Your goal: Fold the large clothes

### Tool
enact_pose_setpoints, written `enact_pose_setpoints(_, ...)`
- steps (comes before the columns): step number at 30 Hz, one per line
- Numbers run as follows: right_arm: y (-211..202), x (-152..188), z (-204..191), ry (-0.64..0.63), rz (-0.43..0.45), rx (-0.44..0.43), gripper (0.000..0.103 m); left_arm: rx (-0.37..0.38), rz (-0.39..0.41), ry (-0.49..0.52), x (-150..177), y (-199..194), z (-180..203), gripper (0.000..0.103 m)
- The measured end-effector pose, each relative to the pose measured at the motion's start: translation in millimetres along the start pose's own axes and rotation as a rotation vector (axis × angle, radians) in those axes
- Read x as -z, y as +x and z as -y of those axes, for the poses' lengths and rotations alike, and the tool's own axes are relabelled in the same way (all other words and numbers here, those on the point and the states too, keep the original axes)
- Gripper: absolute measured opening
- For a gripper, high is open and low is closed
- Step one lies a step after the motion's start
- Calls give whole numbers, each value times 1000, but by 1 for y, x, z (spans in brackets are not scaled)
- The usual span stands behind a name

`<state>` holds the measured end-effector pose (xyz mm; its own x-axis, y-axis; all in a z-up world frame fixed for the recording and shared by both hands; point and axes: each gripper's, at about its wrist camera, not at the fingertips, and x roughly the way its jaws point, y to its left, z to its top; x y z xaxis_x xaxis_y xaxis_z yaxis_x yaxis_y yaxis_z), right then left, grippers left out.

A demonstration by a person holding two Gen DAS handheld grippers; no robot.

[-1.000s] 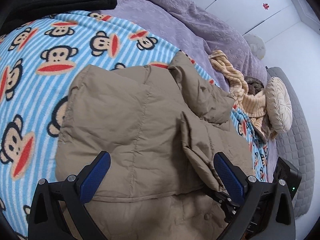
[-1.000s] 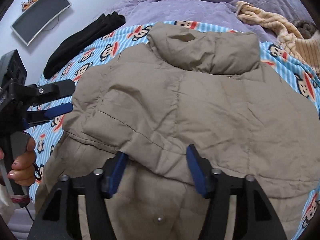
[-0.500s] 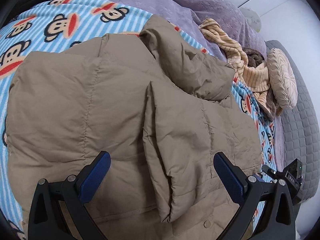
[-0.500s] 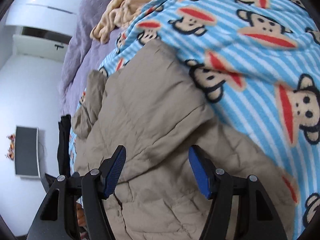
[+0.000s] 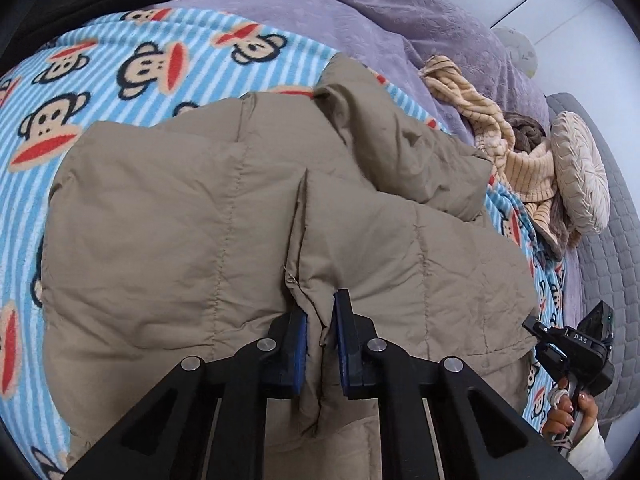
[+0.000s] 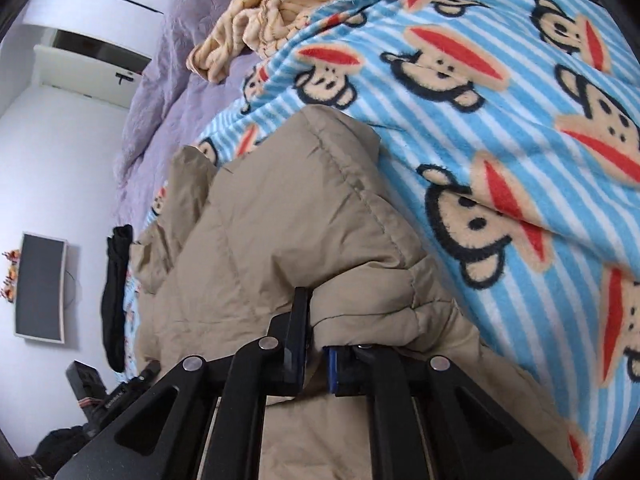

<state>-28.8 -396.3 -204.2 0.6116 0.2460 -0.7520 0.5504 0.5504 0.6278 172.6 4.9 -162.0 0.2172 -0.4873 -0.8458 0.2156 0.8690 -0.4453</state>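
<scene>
Tan padded jacket (image 5: 200, 240) spread on a monkey-print blanket (image 5: 100, 80). Left tool (image 5: 320, 340) pinches a folded jacket edge; right tool (image 6: 316, 344) grips the jacket's opposite side.

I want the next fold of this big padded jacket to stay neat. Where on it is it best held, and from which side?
Grip the tan jacket along its near hem, coming in low from the near edge of the bed. The folded-over panel edges end there, so thin fabric fits between the fingers. The left gripper and right gripper each pinch such an edge; the puffy middle looks too thick.
</scene>
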Motion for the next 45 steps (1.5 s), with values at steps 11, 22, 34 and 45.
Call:
enact_pose_setpoints(11,-31,21,7,-48,-33,148,43,-196,62,140,19,-26,9,15)
enact_pose_setpoints(22,-39,-2,-32,-260,103,205,16,-141,111,203,-4,-39,40,15)
enact_pose_setpoints(34,11,1,-10,-329,54,308,12,-195,34,193,33,17,29,15)
enact_pose_setpoints(45,-27,19,-14,-279,44,289,19,-288,15,197,39,-13,34,15)
